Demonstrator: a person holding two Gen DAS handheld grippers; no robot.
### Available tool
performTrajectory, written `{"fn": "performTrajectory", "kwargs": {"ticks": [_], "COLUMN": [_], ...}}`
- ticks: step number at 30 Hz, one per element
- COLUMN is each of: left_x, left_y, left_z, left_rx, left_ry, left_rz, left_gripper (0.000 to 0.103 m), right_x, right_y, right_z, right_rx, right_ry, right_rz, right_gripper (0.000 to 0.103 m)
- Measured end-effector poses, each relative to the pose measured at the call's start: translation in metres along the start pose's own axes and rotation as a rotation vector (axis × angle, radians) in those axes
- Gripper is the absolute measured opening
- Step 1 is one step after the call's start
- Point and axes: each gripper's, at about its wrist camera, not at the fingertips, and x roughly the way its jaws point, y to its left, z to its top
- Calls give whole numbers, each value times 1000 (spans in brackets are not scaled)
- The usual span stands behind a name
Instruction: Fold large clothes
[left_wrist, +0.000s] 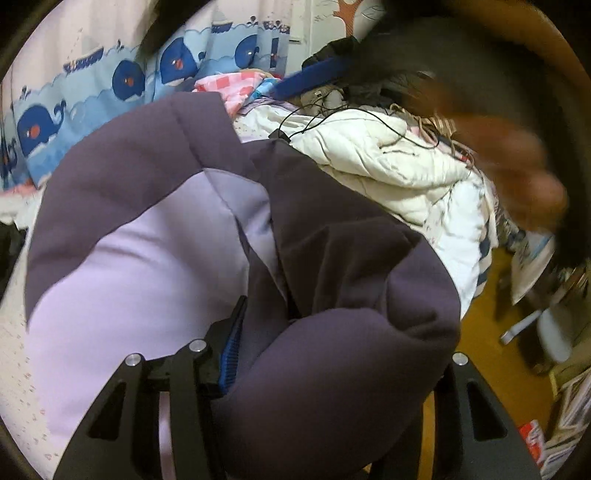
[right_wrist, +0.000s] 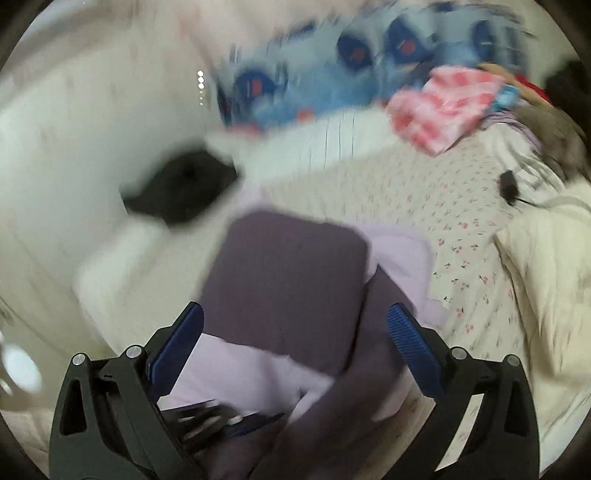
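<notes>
A: Two grippers, one garment. Starting at nine o'clock in the left wrist view, we see the lilac panel of the purple jacket (left_wrist: 155, 192) spread over the flowered bedsheet (left_wrist: 14, 369), its long axis running from seven o'clock up to one.

B: And moving rightward, our left gripper (left_wrist: 321, 373) has a thick dark fold bunched between its fingers. One blue pad (left_wrist: 231, 354) shows pressed against the cloth; the other is buried under it. We'd call that clamped on the jacket.

A: Past three o'clock lies the white quilted coat (left_wrist: 388, 155), apart from our work.

B: Over to the right wrist view. Our right gripper (right_wrist: 295, 343) stands wide, both pads bare, with the folded bulk of the jacket straight ahead at twelve o'clock, below and beyond the fingertips.

A: So the left is the hand in contact, and we judge the fold travels with it, while the right sits nearer the folded end, free to press or pinch.
</notes>
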Motion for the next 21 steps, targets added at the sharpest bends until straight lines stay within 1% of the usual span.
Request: {"fn": "performTrajectory", "kwargs": {"ticks": [1, 2, 3, 4, 5, 6, 8, 9, 10, 11, 12, 14, 15, 16, 17, 18, 19, 20, 21], "left_x": [-3, -6, -12, -17, -24, -37, -54, -62, -67, -74, -80, -92, -93, -91, -84, -71, -57, -41, -16], "left_y": [0, 0, 4, 11, 19, 39, 65, 81, 98, 121, 132, 173, 187, 207, 222, 237, 249, 257, 263], "left_z": [0, 1, -1, -2, -3, -4, -13, -17, -22, -29, -33, -47, -51, -58, -69, -73, -77, -80, -84], "left_rx": [18, 27, 36, 30, 11, -54, -144, -191, -238, -318, -369, -466, -497, -548, -600, -638, -674, -703, -744], "left_ry": [6, 15, 42, 67, 80, 92, 108, 110, 102, 91, 80, 44, 31, 32, 42, 53, 68, 84, 86], "left_rz": [6, 2, -24, -59, -92, -170, -280, -337, -374, -422, -438, -495, -447, -368, -350, -356, -337, -339, -417], "left_gripper": [52, 53, 53, 54, 54, 57, 59, 63, 63, 63, 64, 64, 70, 72, 75, 75, 75, 76, 88], "right_x": [22, 42, 65, 72, 72, 70, 66, 68, 67, 66, 67, 71, 74, 73, 70, 68, 68, 67, 67], "right_y": [4, 6, 3, 0, -4, -4, -2, -7, -9, -9, -10, -26, -40, -50, -53, -55, -58, -61, -63], "right_z": [-3, -9, -22, -28, -36, -42, -51, -49, -49, -52, -52, -49, -50, -54, -59, -65, -69, -76, -82], "right_rx": [-31, -64, -49, -29, -1, 7, 4, 6, 7, 8, 12, 35, 55, 70, 82, 98, 119, 158, 188], "right_ry": [51, 97, 140, 152, 138, 127, 119, 119, 118, 119, 123, 128, 129, 124, 118, 109, 98, 71, 48], "right_rz": [-54, -85, -76, -59, -35, -32, -46, -49, -55, -64, -76, -55, -43, -41, -40, -37, -27, -8, 1], "right_gripper": [96, 96, 97, 97, 97, 97, 96, 96, 96, 96, 96, 96, 96, 96, 96, 96, 96, 96, 96]}}
